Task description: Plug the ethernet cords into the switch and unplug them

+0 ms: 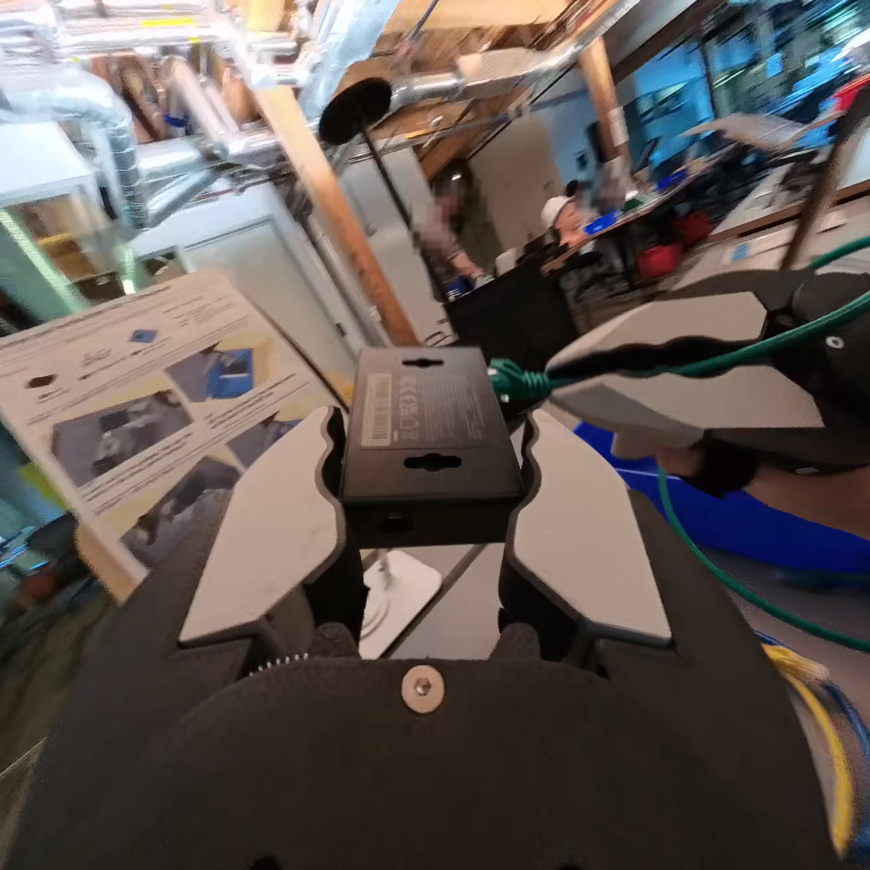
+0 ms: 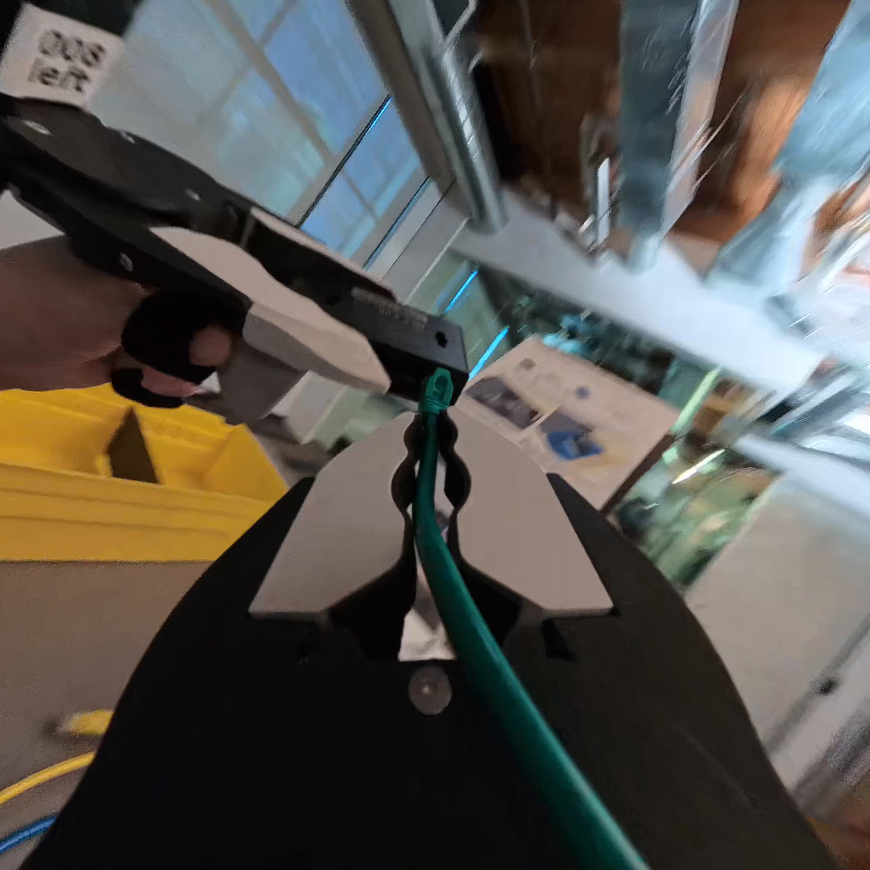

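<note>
In the left wrist view, a laminated instruction sheet [image 1: 136, 390] with photo panels leans at the left of the frame, tilted clockwise. At centre, the left gripper [image 1: 430, 463] is closed on the switch [image 1: 430, 423], a flat rectangular black box of matte finish; the flat grey finger plates with wavy black inner edges press its two long sides near the lower end. The switch's long axis runs up the frame, away from the camera, and its underside faces up, showing a grey label and two keyhole mounting slots. At the right of the frame, the right gripper [image 1: 548, 383] enters from the right edge, its fingers clamped on the green ethernet cord [image 1: 706, 367]; the ribbed green connector [image 1: 513, 379] projects leftward and sits at the switch's upper right corner. Whether it is seated in a port cannot be told. A blue bin [image 1: 753, 522] lies below it. In the right wrist view, a yellow bin [image 2: 94, 471] occupies the left of the frame; at centre the round, smooth cord runs up between the nearly closed fingers, connector pointing up against the switch's front face.
</note>
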Motion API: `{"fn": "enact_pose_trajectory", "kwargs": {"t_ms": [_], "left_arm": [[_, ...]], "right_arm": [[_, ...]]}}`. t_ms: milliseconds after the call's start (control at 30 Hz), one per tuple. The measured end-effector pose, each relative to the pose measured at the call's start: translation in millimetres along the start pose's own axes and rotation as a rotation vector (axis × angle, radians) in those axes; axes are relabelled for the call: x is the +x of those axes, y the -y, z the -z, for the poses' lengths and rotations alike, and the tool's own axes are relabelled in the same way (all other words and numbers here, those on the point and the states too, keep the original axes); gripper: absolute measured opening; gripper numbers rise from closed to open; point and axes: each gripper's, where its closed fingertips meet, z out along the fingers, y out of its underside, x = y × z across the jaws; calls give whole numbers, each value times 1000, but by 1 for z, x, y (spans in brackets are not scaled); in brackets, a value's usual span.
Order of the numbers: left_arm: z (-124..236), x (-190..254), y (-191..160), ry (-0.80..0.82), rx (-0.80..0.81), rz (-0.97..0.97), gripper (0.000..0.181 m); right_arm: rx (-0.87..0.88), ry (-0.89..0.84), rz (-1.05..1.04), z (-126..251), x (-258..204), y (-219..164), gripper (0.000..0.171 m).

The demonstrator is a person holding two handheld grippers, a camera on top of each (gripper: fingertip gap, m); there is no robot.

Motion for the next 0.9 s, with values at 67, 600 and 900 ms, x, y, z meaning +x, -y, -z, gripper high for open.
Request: {"fn": "enact_pose_trajectory", "kwargs": {"t_ms": [67, 600, 900], "left_arm": [[-3, -13, -6, 71, -19, 41, 72], [84, -150, -35, 424, -35, 242, 72], [95, -164, -50, 512, -157, 130, 72]], "right_arm": [[-57, 105, -169, -9, -7, -19, 12], [-301, 945, -242, 40, -130, -23, 15], [-827, 931, 132, 26, -196, -201, 16]]}}
